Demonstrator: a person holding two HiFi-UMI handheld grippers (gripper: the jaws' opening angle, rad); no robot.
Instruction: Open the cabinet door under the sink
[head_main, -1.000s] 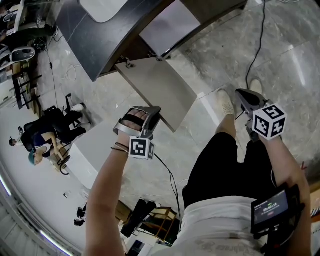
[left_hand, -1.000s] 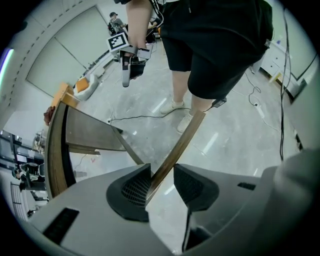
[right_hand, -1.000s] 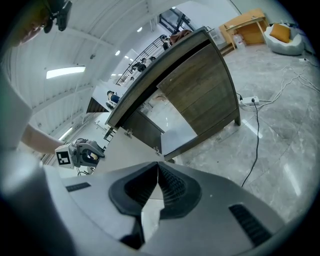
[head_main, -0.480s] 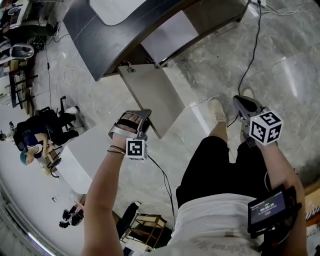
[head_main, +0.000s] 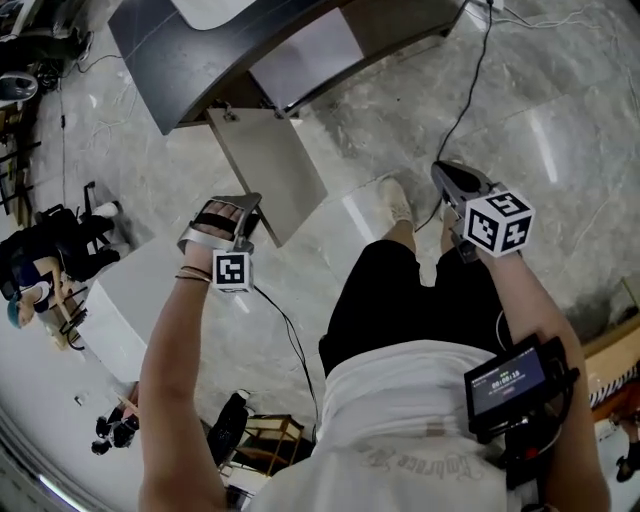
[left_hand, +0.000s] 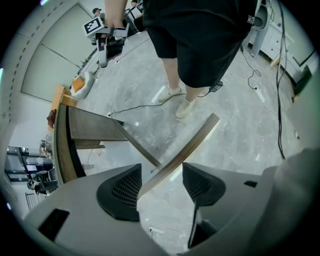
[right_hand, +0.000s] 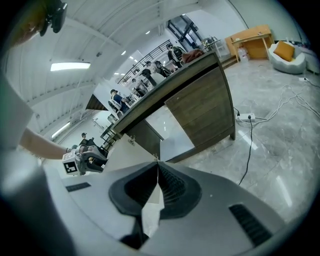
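Two tongs are in my hands above the grey stone floor (head_main: 570, 120). Off at the left edge a seated person (head_main: 60, 245) is well apart from the work. Next comes my left tongs (head_main: 225, 222), pointing steeply down just beside the free lower corner of the cabinet door (head_main: 265, 170). Its jaws have just been opening and now stand wide apart. In the left gripper view the door's thin edge runs across the gap between them, and neither jaw presses on it. That door is swung well out from the front of the cabinet (head_main: 400, 35), under the dark worktop (head_main: 160, 55) that carries the white sink (head_main: 205, 10). The compartment behind it is open. From the left gripper view I make out only bare wooden panels inside, and I cannot tell whether anything is stored deeper in. Just right of the opening a second, pale door (head_main: 310, 60) lies closed against the front. Further right my shoe (head_main: 395, 200) rests on the floor. My right tongs (head_main: 455, 182) hangs clear of the cabinet, well apart from the open door, with its jaws pressed together on nothing. A black cable (head_main: 470, 90) trails across the floor beyond it.
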